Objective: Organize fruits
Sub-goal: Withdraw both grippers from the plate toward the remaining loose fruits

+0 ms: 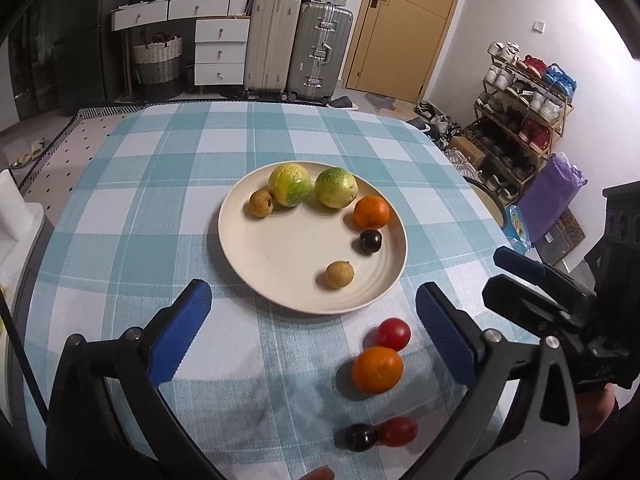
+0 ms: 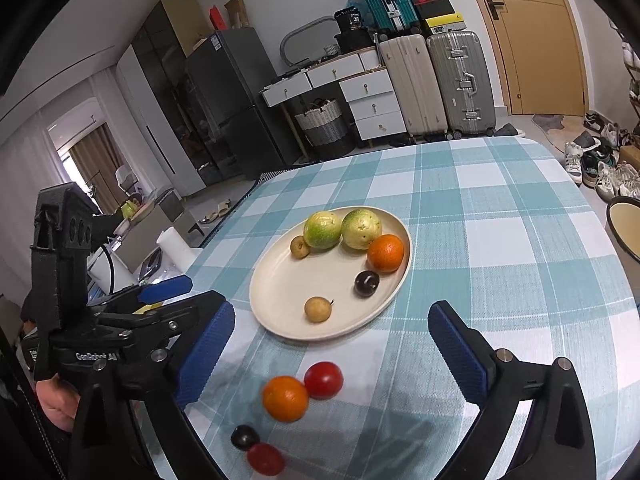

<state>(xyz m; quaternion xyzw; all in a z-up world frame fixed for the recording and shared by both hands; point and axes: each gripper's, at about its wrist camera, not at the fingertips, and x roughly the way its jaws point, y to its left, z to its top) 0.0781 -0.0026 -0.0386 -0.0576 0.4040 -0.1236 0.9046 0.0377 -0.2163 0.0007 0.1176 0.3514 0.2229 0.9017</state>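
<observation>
A cream plate on the checked tablecloth holds two green-yellow fruits, an orange, a dark plum and two small brown fruits. On the cloth in front of the plate lie a loose orange, a red tomato, a second tomato and a dark plum. My left gripper and right gripper are open and empty above them.
The table is covered by a blue-white checked cloth. A second cream dish sits at the table's right edge. Suitcases, drawers and a shoe rack stand beyond the table. The right gripper also shows at the right in the left wrist view.
</observation>
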